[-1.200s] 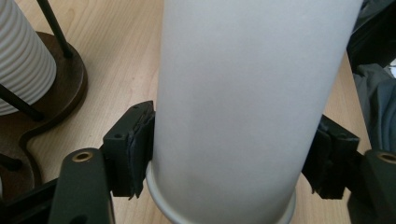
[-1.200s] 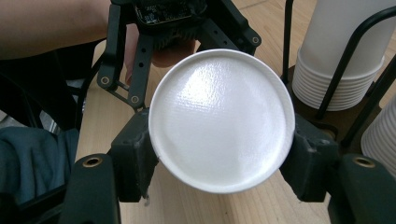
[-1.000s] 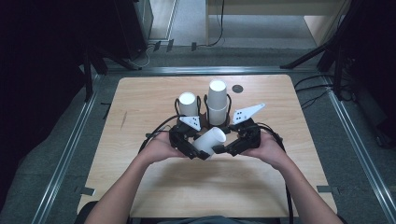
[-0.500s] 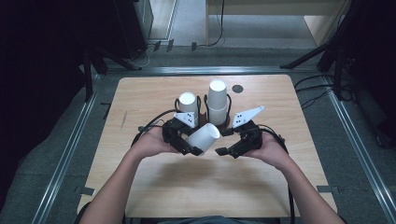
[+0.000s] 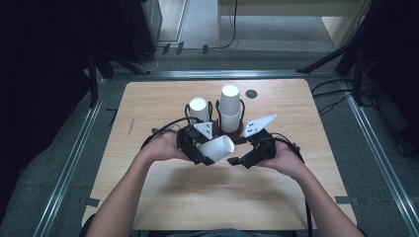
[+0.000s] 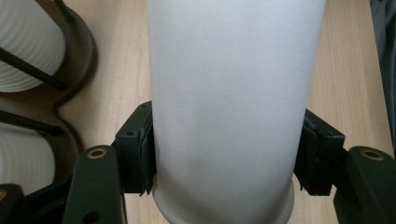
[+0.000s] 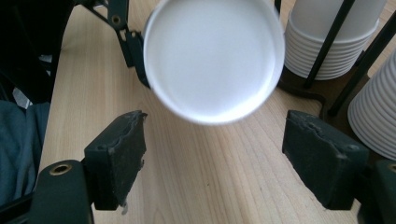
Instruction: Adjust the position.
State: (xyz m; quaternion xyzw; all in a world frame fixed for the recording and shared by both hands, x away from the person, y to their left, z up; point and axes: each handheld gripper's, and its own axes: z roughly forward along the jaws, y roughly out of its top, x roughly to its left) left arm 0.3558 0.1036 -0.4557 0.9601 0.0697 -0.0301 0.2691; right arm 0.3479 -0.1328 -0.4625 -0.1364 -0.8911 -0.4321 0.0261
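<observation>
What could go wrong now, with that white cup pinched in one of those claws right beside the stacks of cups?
The left gripper pinches the thin white cup near its rim; squeezing harder could dent it. The right gripper is open and faces the cup's closed bottom, so a clumsy handover might drop it on the table. The two cup stacks in their wire holder stand close behind, and a bump could tip them.

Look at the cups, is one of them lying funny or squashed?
One white cup lies sideways instead of standing in the stacks in the black holder. That is because the left gripper holds it, fingers pressing its sides. It does not look dented. The right gripper is open, facing the cup's closed bottom.
</observation>
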